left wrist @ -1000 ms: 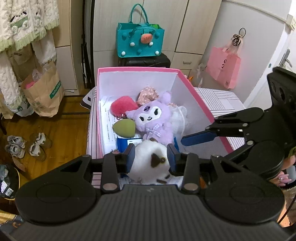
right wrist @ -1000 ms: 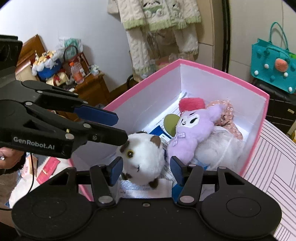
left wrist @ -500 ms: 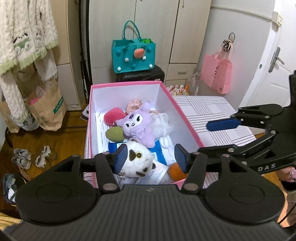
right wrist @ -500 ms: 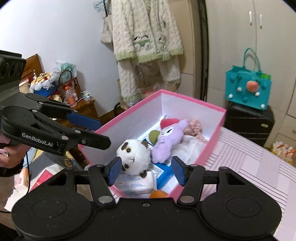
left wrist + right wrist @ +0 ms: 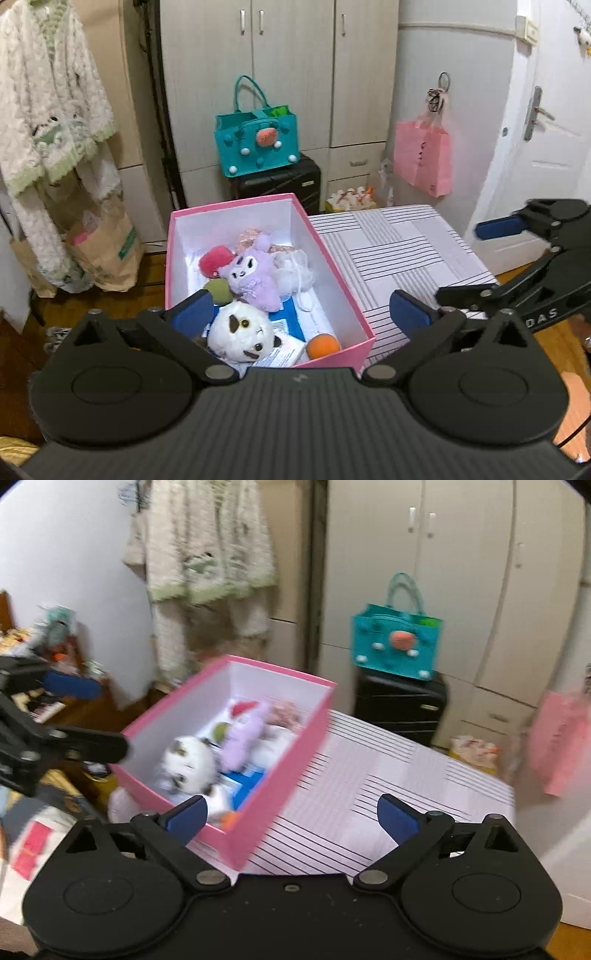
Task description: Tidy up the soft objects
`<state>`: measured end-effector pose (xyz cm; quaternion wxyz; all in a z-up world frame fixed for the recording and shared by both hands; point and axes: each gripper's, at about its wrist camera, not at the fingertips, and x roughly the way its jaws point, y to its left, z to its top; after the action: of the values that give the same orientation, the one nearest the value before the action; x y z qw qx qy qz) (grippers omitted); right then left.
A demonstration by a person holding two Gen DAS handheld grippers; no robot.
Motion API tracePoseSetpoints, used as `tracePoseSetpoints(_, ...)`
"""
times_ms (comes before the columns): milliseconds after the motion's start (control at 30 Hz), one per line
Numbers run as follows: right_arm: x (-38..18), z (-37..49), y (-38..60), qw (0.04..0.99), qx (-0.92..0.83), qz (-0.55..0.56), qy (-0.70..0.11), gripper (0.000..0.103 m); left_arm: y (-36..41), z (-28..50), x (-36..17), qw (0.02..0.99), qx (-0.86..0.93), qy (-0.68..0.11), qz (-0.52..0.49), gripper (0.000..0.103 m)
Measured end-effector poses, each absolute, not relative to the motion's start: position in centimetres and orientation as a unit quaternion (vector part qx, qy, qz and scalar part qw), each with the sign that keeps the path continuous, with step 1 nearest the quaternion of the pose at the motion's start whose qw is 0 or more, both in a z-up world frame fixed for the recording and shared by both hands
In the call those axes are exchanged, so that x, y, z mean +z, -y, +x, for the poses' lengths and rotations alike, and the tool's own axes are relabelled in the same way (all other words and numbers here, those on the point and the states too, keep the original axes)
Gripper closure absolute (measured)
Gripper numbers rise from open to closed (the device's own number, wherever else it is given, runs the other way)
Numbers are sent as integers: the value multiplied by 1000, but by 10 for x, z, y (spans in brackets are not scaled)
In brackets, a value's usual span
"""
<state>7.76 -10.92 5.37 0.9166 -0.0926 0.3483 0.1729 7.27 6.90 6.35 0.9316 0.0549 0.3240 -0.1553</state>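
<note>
A pink box (image 5: 334,266) (image 5: 291,738) stands on the striped table and holds soft toys: a white round plush (image 5: 240,334) (image 5: 190,762) at the near end, a purple plush (image 5: 253,277) (image 5: 242,738), a red pompom (image 5: 214,260), a green ball (image 5: 219,290) and an orange ball (image 5: 323,345). My left gripper (image 5: 301,312) is open and empty, raised above the box's near end. My right gripper (image 5: 291,814) is open and empty, above the table right of the box; it shows in the left wrist view (image 5: 476,264). The right wrist view is blurred.
The striped table top (image 5: 399,251) (image 5: 376,775) extends right of the box. Behind stand a black suitcase (image 5: 277,181) with a teal bag (image 5: 258,142), wardrobe doors, a pink bag (image 5: 423,160) and a white door. Hanging sweaters (image 5: 51,122) and paper bags are at left.
Both grippers have drawn back and up from the box and opened wider. The white plush stays in the box, no longer between the fingers. The right gripper swung right over the table.
</note>
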Motion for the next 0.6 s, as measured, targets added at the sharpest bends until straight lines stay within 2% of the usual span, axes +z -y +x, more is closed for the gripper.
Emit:
tracePoseSetpoints(167, 55, 60, 126, 930, 152, -78, -324, 3, -54, 69, 62, 919, -96, -374, 84, 0)
tracePoseSetpoints(367, 62, 34, 141, 949, 122, -43, -288, 3, -42, 40, 54, 930, -69, -343, 113, 0)
tracePoseSetpoints(600, 53, 7, 146, 945, 63, -46, -319, 3, -38, 28, 36, 935, -38, -342, 85, 0)
